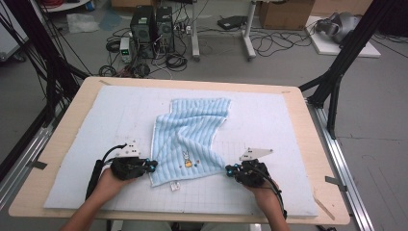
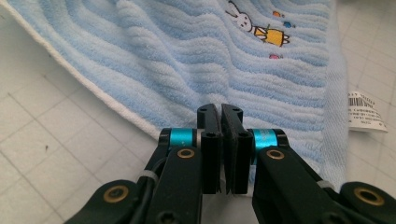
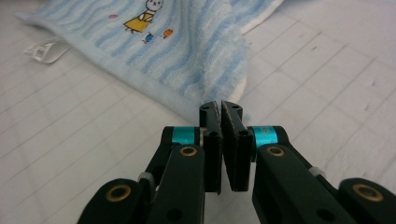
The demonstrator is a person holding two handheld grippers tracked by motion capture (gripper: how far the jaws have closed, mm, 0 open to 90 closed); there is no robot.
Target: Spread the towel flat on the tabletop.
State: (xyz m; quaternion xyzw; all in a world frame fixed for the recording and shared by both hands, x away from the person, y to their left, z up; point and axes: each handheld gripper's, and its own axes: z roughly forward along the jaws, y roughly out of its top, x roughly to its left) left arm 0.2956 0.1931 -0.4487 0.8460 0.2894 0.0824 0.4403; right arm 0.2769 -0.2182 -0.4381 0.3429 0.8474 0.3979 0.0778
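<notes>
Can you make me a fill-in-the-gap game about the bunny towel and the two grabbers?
1. The towel is striped white and ____.
2. The small picture sewn on it shows a ____.
3. The left gripper and the right gripper both have their jaws ____.

Missing words: blue; bunny; shut

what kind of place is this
Probably a lab or workshop set up for recording. Two computer towers stand on the floor amid loose cables, black frame legs flank the table, and cardboard boxes sit behind.
</notes>
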